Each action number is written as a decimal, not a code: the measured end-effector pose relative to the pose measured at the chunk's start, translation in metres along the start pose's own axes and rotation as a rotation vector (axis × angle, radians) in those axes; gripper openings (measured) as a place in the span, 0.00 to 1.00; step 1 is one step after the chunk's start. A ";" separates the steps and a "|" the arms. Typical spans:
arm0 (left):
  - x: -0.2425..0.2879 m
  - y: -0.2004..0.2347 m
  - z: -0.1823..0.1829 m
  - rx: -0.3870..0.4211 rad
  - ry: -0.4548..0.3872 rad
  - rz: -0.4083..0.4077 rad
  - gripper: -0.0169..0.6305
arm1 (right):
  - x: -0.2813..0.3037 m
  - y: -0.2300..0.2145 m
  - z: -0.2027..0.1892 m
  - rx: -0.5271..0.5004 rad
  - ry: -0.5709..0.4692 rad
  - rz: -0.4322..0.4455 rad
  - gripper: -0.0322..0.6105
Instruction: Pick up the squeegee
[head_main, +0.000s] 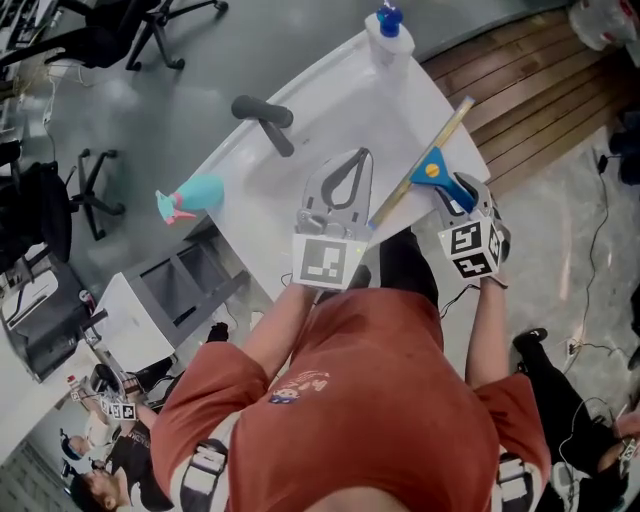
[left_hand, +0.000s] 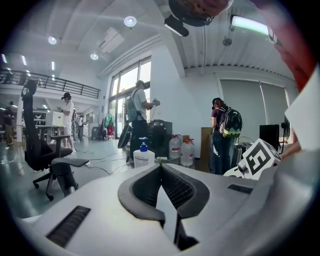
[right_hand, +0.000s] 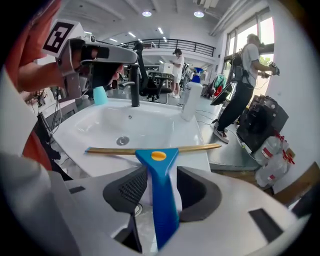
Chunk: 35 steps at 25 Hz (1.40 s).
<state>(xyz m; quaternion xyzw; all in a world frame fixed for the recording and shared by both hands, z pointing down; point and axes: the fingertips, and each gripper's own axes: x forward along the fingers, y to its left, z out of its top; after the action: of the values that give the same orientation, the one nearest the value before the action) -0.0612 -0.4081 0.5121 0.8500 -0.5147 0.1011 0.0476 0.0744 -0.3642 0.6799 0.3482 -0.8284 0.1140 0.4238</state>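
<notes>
Squeegee (head_main: 430, 170), blue handle, yellow button, long brass-coloured blade: lies on the near right rim of the white sink (head_main: 330, 95). The handle points toward the person and sits between the jaws of the right gripper (right_hand: 162, 181), which stand wide apart with the pads not pressing on it. Left gripper (head_main: 362, 156): jaws closed tip to tip, holding nothing, just left of the blade. Also present: dark faucet (head_main: 268, 118) at far left, soap bottle (head_main: 388, 35) at the far end, teal spray bottle (head_main: 192, 197) by the left edge.
</notes>
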 end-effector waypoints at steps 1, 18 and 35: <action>0.002 0.000 -0.001 0.000 0.002 0.002 0.05 | 0.003 0.000 -0.001 -0.002 0.004 0.009 0.35; 0.010 -0.003 -0.008 -0.016 0.018 0.031 0.05 | 0.022 0.006 -0.015 -0.050 0.050 0.105 0.27; -0.029 -0.002 0.012 0.009 -0.048 0.030 0.05 | -0.005 0.022 0.000 0.111 -0.044 0.007 0.26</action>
<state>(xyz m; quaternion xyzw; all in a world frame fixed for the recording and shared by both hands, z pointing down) -0.0710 -0.3843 0.4942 0.8447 -0.5279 0.0838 0.0298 0.0617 -0.3460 0.6785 0.3708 -0.8310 0.1534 0.3852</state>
